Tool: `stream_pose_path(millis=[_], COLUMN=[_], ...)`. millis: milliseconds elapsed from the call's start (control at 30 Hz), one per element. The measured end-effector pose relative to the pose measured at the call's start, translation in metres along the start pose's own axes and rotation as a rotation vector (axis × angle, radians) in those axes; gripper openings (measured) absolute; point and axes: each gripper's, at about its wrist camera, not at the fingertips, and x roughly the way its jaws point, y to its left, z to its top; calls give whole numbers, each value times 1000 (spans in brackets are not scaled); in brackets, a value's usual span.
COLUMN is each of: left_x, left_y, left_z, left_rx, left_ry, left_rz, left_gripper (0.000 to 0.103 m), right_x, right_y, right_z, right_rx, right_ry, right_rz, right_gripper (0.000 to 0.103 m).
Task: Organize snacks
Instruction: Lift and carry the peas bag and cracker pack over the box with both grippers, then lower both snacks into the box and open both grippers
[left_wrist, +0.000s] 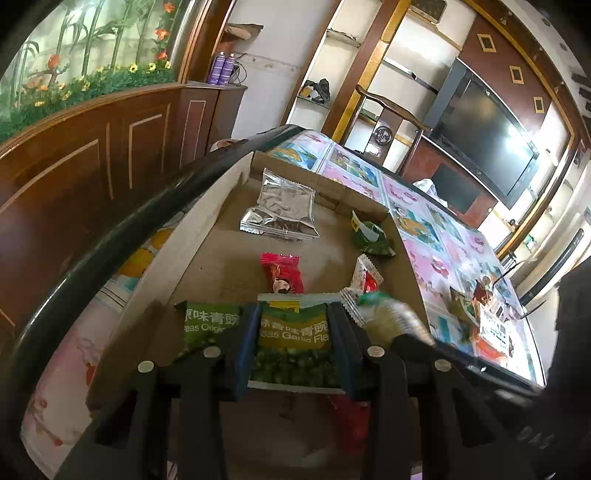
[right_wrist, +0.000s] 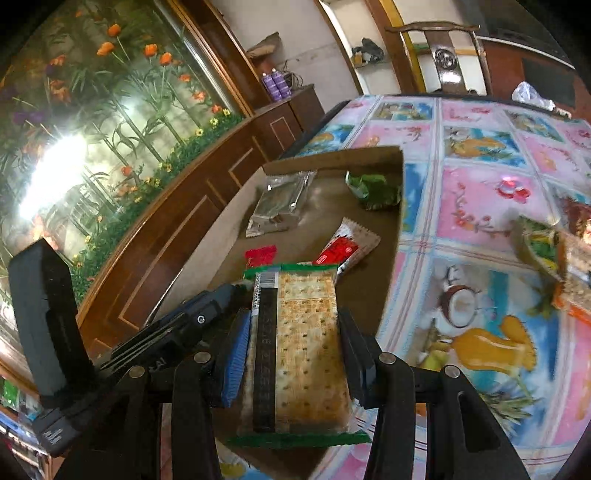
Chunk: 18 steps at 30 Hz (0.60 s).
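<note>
Right now the left gripper (left_wrist: 293, 343) pinches a garlic-flavour green pea packet (left_wrist: 293, 332) between its two fingers, holding it over the near end of the cardboard box (left_wrist: 218, 236). Beside it, to the left, lies a second green pea packet (left_wrist: 210, 323) marked "Original". Farther into the box sit a red snack packet (left_wrist: 281, 273), a red-and-white sachet (left_wrist: 365, 277), a pair of silver foil packets (left_wrist: 282, 210) and a crumpled green packet (left_wrist: 371, 236) in the far right corner. The right gripper (right_wrist: 295, 347) clamps a cracker packet (right_wrist: 306, 350) lengthwise — green seals at both ends — above the box's near edge. On the fruit-patterned tablecloth (right_wrist: 480, 206), well to the right, more snack packets (right_wrist: 554, 251) lie blurred.
</note>
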Motion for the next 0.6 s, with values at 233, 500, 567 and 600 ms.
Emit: stream_pose_path(millis=[233, 500, 567, 600], left_x=[3, 1, -1, -3], left_y=[5, 7, 7, 7], left_z=[4, 5, 4, 4], left_rx=[-22, -39, -37, -36], left_ry=[-19, -53, -68, -77], left_rz=[1, -12, -13, -14], left_gripper=[36, 36, 36, 36], right_x=[6, 8, 8, 8], right_y=[5, 11, 11, 11], right_z=[-3, -5, -5, -5], right_rx=[-41, -93, -93, -94], right_ry=[-12, -38, -39, -36], right_rz=[-19, -38, -29, -25], right_gripper=[51, 52, 52, 52])
